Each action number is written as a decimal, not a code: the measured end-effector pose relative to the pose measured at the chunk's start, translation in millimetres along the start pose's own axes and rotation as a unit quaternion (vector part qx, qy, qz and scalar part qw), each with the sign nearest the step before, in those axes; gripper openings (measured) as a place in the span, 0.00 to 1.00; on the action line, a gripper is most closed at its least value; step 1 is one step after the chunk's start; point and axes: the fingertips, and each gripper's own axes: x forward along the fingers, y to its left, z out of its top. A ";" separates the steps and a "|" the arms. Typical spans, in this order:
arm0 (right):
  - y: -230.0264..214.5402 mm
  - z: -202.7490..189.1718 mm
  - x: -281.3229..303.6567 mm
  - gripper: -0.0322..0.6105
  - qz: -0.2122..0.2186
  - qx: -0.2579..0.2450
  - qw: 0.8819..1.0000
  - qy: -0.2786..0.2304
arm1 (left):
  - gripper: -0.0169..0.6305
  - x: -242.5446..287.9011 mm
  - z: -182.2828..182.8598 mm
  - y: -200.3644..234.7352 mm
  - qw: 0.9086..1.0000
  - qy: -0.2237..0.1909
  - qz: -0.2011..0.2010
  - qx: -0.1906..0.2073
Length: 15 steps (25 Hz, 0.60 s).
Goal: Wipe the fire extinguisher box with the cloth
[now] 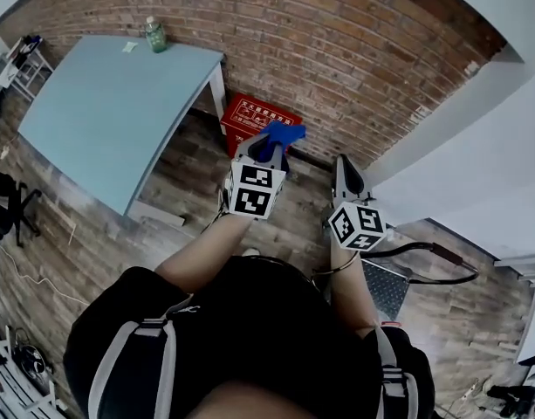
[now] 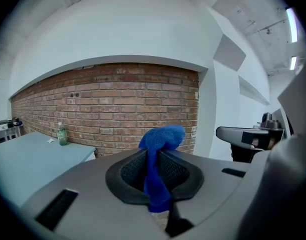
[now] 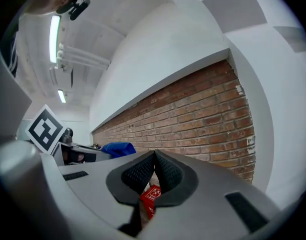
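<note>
Black-clad shoulders and torso of the person (image 1: 250, 339) fill the bottom of the head view, with both forearms reaching forward. A red-brown brick wall (image 1: 337, 51) runs across the far side, and a worn wood-plank floor (image 1: 188, 190) lies below it. At the left stands a pale blue rectangular table (image 1: 101, 112), one corner of its surface close to the wall.

The red fire extinguisher box with white print (image 1: 254, 116) sits on the floor against the brick wall, just beside the table's white leg. It also shows low through the gap under the jaws in the right gripper view (image 3: 150, 196).

The left gripper (image 1: 269, 147) is held out in front of the box, and its jaws are clenched on a blue terry cloth (image 2: 160, 139). The cloth bunches above the jaw tips and hangs down between them. It is raised above the level of the surface, clear of the box.

The right gripper (image 1: 344, 166) is beside the left one. Its jaws are pressed together with nothing between them.

A small green-tinted bottle (image 1: 154, 35) stands upright at the far edge of the surface, near the wall.
</note>
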 end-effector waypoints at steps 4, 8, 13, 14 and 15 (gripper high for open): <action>16.1 7.1 -4.5 0.08 0.035 -0.001 0.999 -0.012 | 0.09 -9.6 3.4 -2.1 1.000 -0.004 0.008 0.001; 14.2 3.2 -5.0 0.08 0.043 -0.019 0.999 0.003 | 0.09 -4.8 2.0 -14.6 1.000 -0.005 0.002 0.000; 12.6 2.4 -11.1 0.08 0.049 -0.025 0.998 0.011 | 0.09 -3.1 3.6 -28.4 1.000 -0.014 -0.011 -0.005; 13.0 2.8 -12.6 0.08 0.050 -0.025 0.998 0.011 | 0.09 -3.6 3.4 -29.6 1.000 -0.013 -0.014 -0.006; 13.4 3.2 -14.1 0.08 0.050 -0.024 0.998 0.011 | 0.09 -4.3 3.0 -30.6 1.000 -0.012 -0.016 -0.007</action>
